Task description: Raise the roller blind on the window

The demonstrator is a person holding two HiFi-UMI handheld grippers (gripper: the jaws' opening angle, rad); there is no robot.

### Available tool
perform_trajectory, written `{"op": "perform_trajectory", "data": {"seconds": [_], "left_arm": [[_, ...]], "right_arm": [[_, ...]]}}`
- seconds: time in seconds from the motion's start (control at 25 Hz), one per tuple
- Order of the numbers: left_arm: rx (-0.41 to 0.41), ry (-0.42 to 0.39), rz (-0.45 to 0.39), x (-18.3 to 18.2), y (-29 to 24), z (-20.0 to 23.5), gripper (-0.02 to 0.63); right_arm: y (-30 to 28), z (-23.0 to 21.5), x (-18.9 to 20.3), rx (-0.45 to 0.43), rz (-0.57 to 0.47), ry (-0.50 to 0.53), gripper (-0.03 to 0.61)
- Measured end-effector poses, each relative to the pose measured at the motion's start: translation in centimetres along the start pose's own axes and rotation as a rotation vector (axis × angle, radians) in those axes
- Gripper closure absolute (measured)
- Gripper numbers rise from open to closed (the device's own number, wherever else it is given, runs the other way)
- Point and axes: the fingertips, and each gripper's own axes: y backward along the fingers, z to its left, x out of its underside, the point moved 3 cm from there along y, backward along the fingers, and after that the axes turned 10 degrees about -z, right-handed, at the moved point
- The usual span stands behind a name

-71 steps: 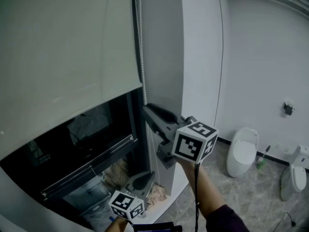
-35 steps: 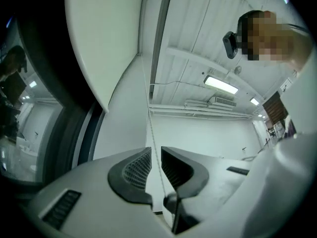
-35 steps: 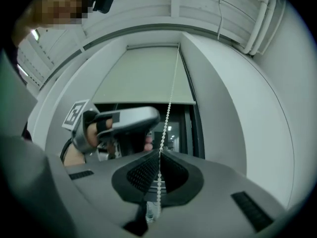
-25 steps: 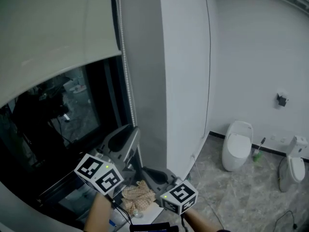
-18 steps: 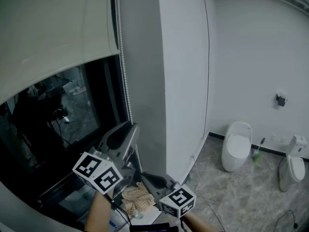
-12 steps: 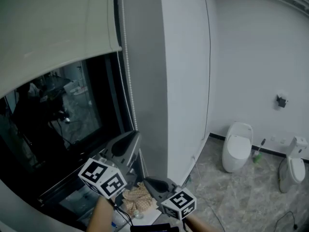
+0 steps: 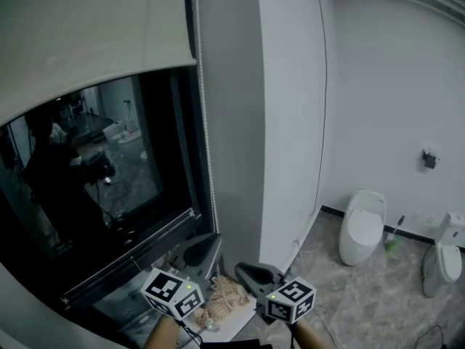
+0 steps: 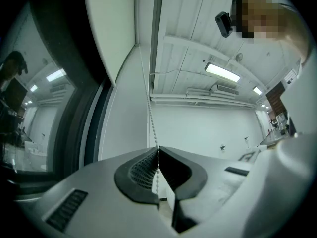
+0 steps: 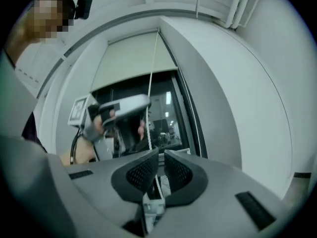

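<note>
The pale roller blind (image 7: 87, 35) covers only the top of the dark window (image 7: 94, 187); its lower edge slants from mid left up to the frame. A white bead chain (image 7: 205, 129) hangs down the window's right side. My left gripper (image 7: 202, 251) sits low by the sill, shut on the bead chain (image 8: 151, 118), which runs straight up out of its jaws (image 8: 158, 149). My right gripper (image 7: 253, 273) is just to its right at about the same height. In the right gripper view the bead chain (image 9: 153, 83) passes between the nearly closed jaws of the right gripper (image 9: 161, 152), and the left gripper (image 9: 121, 108) shows beyond.
A white pillar (image 7: 290, 122) stands right of the window, with a thin cable (image 7: 325, 122) down the wall. A crumpled cloth (image 7: 225, 300) lies on the sill under the grippers. A white toilet (image 7: 362, 227), a brush (image 7: 392, 238) and a second toilet (image 7: 442, 264) stand on the tiled floor.
The blind's lower edge has risen and more glass shows. The left gripper has come down the chain from mid window to the sill; the right gripper has also sunk a little.
</note>
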Motion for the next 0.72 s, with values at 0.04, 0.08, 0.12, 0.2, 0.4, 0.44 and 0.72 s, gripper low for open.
{"op": "perform_trajectory", "data": {"seconds": [0.04, 0.08, 0.12, 0.2, 0.4, 0.44, 0.72], "left_arm": [[0.001, 0.002, 0.013, 0.8, 0.3, -0.1, 0.595], [0.001, 0.006, 0.027, 1.6, 0.6, -0.2, 0.595], [0.0, 0.009, 0.041, 2.4, 0.9, -0.3, 0.595], [0.001, 0.021, 0.067, 4.1, 1.4, -0.5, 0.595], [0.004, 0.045, 0.101, 6.3, 2.2, -1.0, 0.595], [0.007, 0.043, 0.106, 6.4, 2.2, -1.1, 0.595], [0.028, 0.07, 0.164, 9.3, 3.5, -2.4, 0.597]], "right_arm": [[-0.6, -0.2, -1.7, -0.007, -0.031, 0.004, 0.56], [-1.4, -0.2, -3.6, -0.018, -0.063, 0.011, 0.56], [-2.2, -0.1, -5.7, -0.031, -0.095, 0.019, 0.558], [-4.1, 0.3, -10.0, -0.071, -0.153, 0.035, 0.543], [-8.1, 1.7, -18.4, -0.121, -0.257, 0.114, 0.499], [-8.8, 1.8, -19.7, -0.121, -0.271, 0.124, 0.499], [-11.6, 3.1, -24.2, -0.156, -0.329, 0.111, 0.499]]}}
